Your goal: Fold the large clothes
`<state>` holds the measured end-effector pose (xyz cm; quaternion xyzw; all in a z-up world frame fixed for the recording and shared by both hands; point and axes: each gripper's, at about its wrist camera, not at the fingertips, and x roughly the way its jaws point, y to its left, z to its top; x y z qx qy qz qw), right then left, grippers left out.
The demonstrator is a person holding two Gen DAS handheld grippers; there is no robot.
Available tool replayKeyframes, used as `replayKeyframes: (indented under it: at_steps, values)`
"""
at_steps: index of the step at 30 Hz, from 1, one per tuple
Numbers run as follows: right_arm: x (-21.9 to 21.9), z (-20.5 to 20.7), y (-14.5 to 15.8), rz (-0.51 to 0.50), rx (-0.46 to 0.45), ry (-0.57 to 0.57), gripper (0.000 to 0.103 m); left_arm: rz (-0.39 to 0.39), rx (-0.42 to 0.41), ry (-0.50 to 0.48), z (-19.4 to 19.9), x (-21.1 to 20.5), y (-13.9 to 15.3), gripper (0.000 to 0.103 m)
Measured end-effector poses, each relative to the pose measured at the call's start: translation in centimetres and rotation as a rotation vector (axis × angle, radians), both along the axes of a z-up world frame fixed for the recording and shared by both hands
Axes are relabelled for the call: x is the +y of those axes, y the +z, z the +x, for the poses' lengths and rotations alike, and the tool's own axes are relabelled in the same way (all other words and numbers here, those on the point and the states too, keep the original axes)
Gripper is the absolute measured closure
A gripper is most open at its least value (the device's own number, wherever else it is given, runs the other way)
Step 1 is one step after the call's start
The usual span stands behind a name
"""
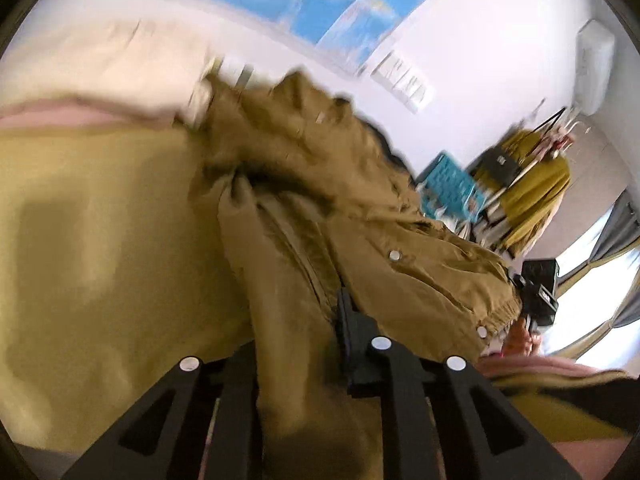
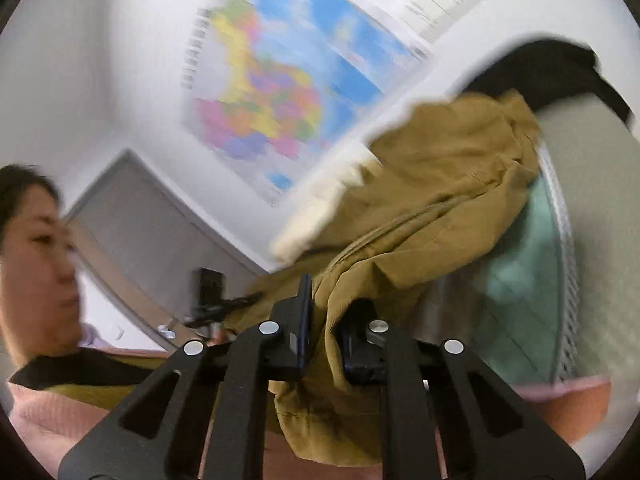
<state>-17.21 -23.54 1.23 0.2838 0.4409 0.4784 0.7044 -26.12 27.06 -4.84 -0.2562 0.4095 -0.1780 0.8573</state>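
A large tan-brown jacket (image 1: pixel 320 208) with silver snap buttons is lifted in the air between both grippers. My left gripper (image 1: pixel 304 340) is shut on a fold of its fabric, which drapes over the jaws. The right gripper shows far right in the left wrist view (image 1: pixel 538 292), at the jacket's elastic hem. In the right wrist view my right gripper (image 2: pixel 324 336) is shut on a bunched edge of the same jacket (image 2: pixel 440 184), which hangs up and right. Both views are motion-blurred.
An olive-yellow bed cover (image 1: pixel 100 240) with a cream pillow (image 1: pixel 100 68) lies at left. A world map (image 2: pixel 280 92) hangs on the white wall. A person's face (image 2: pixel 36 260) is at left. A clothes rack with a mustard garment (image 1: pixel 536 184) stands near a window.
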Motion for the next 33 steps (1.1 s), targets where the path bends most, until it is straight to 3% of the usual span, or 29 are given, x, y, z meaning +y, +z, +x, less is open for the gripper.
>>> replayKeyframes:
  at_steps: [4,6,8,9,11,12,13,14,15,16,17,21,24,28,33]
  values:
    - [0.2,-0.5,-4.7,-0.063,0.143,0.027,0.086,0.003,0.146,-0.026,0.9,-0.3,-4.5,0.086]
    - [-0.2,-0.8,-6.4,-0.085,0.191,0.025,0.069,-0.017,0.163,-0.038,0.9,-0.2,-5.6,0.082]
    - [-0.7,-1.1,-7.7,-0.102,0.23,0.017,0.038,-0.064,0.149,-0.071,1.0,-0.2,-5.6,0.062]
    - [-0.9,-1.5,-8.3,-0.106,0.242,0.022,0.037,-0.057,0.146,-0.086,1.0,-0.5,-5.5,0.058]
    - [-1.0,-1.9,-9.2,-0.095,0.273,0.033,0.038,-0.034,0.133,-0.125,0.8,-1.4,-5.2,0.04]
    - [-0.9,-2.1,-9.3,-0.091,0.273,0.046,0.039,-0.018,0.128,-0.149,0.8,-2.1,-5.0,0.038]
    - [-0.9,-2.3,-9.3,-0.087,0.269,0.054,0.049,-0.006,0.127,-0.17,0.9,-2.7,-4.9,0.038]
    - [-0.9,-2.4,-9.1,-0.067,0.263,0.064,0.068,0.009,0.128,-0.169,0.8,-3.1,-4.9,0.049]
    - [-0.8,-2.6,-8.5,-0.034,0.244,0.07,0.076,0.014,0.131,-0.162,0.9,-3.3,-4.9,0.06]
    - [-0.9,-2.5,-8.1,-0.022,0.228,0.06,0.089,0.014,0.129,-0.135,1.0,-3.0,-4.8,0.084]
    - [-0.9,-2.4,-7.1,0.007,0.213,0.045,0.09,0.008,0.126,-0.111,1.0,-2.5,-4.7,0.097]
    - [0.5,-1.7,-2.8,0.012,0.088,0.039,0.091,0.058,0.05,-0.055,1.2,-2.1,-1.4,0.096]
    - [1.2,-0.1,0.1,0.031,0.012,0.016,0.092,0.022,0.007,-0.03,1.5,-1.0,0.7,0.096]
    - [1.3,2.8,2.0,0.068,-0.013,-0.034,0.092,-0.03,-0.042,-0.005,2.9,0.8,3.6,0.094]
    - [2.2,6.7,3.2,0.082,-0.014,-0.063,0.092,-0.023,-0.03,-0.002,6.0,1.8,6.0,0.093]
